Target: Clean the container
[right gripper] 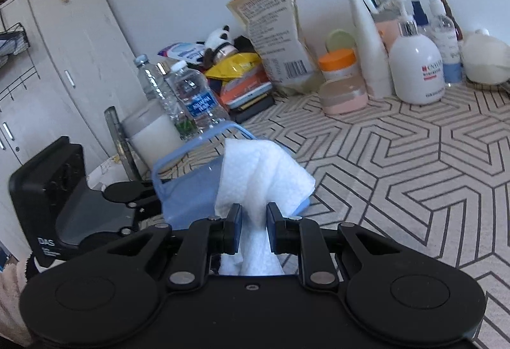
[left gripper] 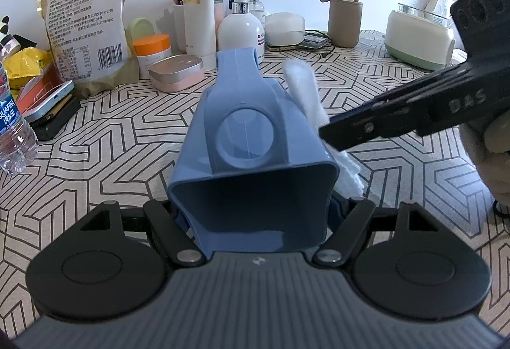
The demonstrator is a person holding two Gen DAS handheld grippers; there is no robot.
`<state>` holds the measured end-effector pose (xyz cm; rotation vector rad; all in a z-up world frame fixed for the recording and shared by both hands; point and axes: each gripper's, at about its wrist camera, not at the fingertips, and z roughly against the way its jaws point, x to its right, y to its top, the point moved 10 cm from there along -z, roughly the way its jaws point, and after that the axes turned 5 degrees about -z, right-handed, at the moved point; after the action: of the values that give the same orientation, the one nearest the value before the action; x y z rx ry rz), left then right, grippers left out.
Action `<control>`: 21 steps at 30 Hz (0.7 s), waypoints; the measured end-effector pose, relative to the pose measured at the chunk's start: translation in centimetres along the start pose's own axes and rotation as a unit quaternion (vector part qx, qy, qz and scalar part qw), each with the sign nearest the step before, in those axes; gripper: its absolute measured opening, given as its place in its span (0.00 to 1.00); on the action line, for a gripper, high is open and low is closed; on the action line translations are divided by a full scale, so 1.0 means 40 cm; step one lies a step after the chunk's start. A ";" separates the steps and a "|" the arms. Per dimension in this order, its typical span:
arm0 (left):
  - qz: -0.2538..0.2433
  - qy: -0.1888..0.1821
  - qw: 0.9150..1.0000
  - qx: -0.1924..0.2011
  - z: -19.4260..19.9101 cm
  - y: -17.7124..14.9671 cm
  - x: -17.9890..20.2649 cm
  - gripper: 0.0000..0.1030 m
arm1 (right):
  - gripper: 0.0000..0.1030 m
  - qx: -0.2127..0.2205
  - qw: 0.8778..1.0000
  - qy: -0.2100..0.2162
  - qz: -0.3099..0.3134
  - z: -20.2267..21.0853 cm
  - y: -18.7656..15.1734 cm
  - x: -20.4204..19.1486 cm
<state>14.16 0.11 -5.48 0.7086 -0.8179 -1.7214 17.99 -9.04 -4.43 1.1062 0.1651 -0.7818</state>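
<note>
A blue plastic container fills the middle of the left wrist view, held tipped on its side with its open mouth toward the camera. My left gripper is shut on its near end; the fingertips are hidden behind it. My right gripper is shut on a white cloth, which presses against the container's right outer wall. In the left wrist view the cloth shows beside the container, under the right gripper's black body.
The table has a geometric-patterned cloth. Along the wall stand a snack bag, jars, tubes, a white pump bottle, a beige pouch and a kettle. Water bottles stand at the left.
</note>
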 end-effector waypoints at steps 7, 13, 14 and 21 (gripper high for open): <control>-0.004 0.001 1.000 0.000 0.000 0.000 0.001 0.73 | 0.21 -0.014 1.000 -0.020 -0.006 -0.017 -0.016 0.022; -0.002 -0.001 1.000 0.000 0.000 0.000 -0.003 0.73 | 0.21 0.008 1.000 -0.002 0.008 0.012 0.000 -0.016; -0.001 -0.001 1.000 0.000 0.000 0.000 -0.003 0.73 | 0.21 0.011 1.000 0.002 0.013 0.015 0.001 -0.025; -0.001 -0.001 1.000 0.000 -0.002 0.000 -0.005 0.73 | 0.21 0.019 0.999 0.018 0.040 0.032 0.002 -0.073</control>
<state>14.29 0.28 -5.53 0.7068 -0.8185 -1.7249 15.61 -8.70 -2.34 1.1567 0.1353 -0.6957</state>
